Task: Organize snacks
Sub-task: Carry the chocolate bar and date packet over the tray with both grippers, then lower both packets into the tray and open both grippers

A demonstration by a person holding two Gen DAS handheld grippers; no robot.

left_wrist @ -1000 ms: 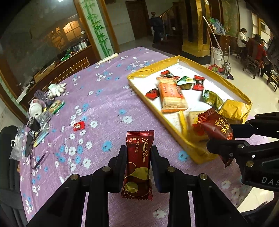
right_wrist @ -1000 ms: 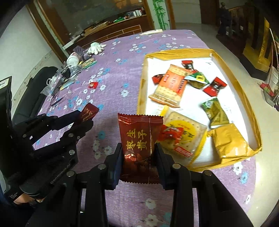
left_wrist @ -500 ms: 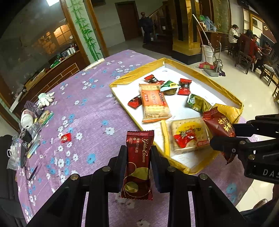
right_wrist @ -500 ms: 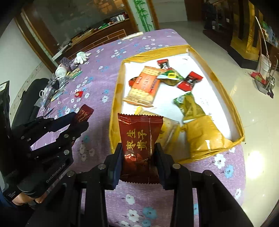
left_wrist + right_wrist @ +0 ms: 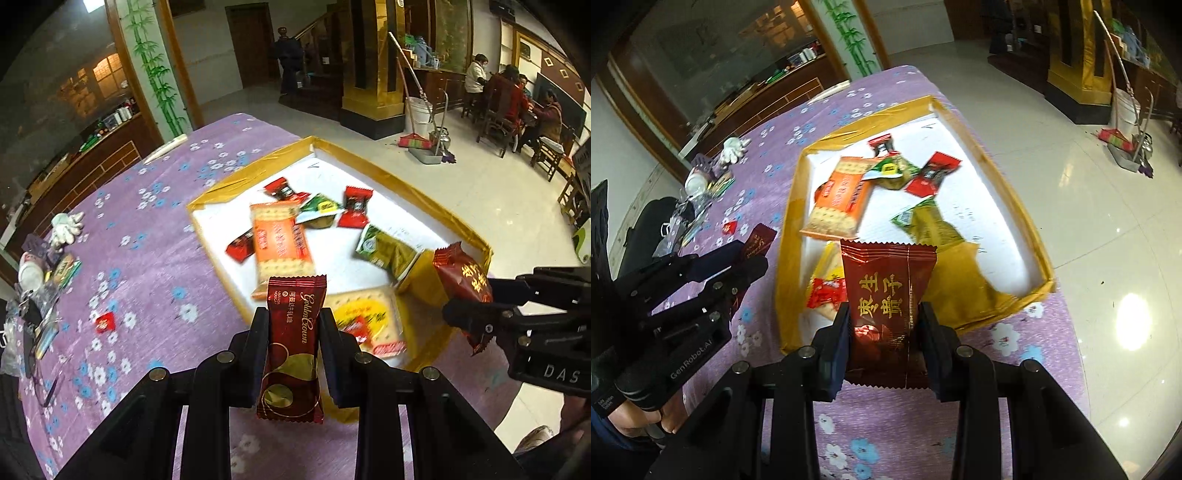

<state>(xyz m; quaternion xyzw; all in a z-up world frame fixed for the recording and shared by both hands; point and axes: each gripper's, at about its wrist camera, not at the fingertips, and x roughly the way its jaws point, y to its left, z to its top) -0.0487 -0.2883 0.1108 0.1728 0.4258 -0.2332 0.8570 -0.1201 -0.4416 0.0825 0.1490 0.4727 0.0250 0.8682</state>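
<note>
My left gripper (image 5: 291, 325) is shut on a dark red Golden Crown bar (image 5: 293, 347), held upright above the near edge of the gold-rimmed white tray (image 5: 406, 188). My right gripper (image 5: 886, 325) is shut on a dark red packet with gold Chinese characters (image 5: 890, 299), also above the tray's near edge. Each gripper shows in the other's view: the right gripper (image 5: 476, 306) with its packet (image 5: 463, 275), the left gripper (image 5: 746, 258) with the bar's tip (image 5: 759, 240). The tray (image 5: 993, 162) holds an orange cracker pack (image 5: 279, 243), a yellow cracker pack (image 5: 369, 321), green packets (image 5: 386, 251) and small red candies (image 5: 354, 206).
A small red candy (image 5: 105, 322) lies on the purple floral tablecloth (image 5: 147, 240). Clutter with a white glove (image 5: 66, 225), a cup and glasses sits along the table's left edge. The table's right edge drops to a tiled floor (image 5: 1089, 177); people sit at a far table (image 5: 517, 99).
Both grippers, still holding their snacks, have moved towards the tray; it now lies closer and more centred beneath them.
</note>
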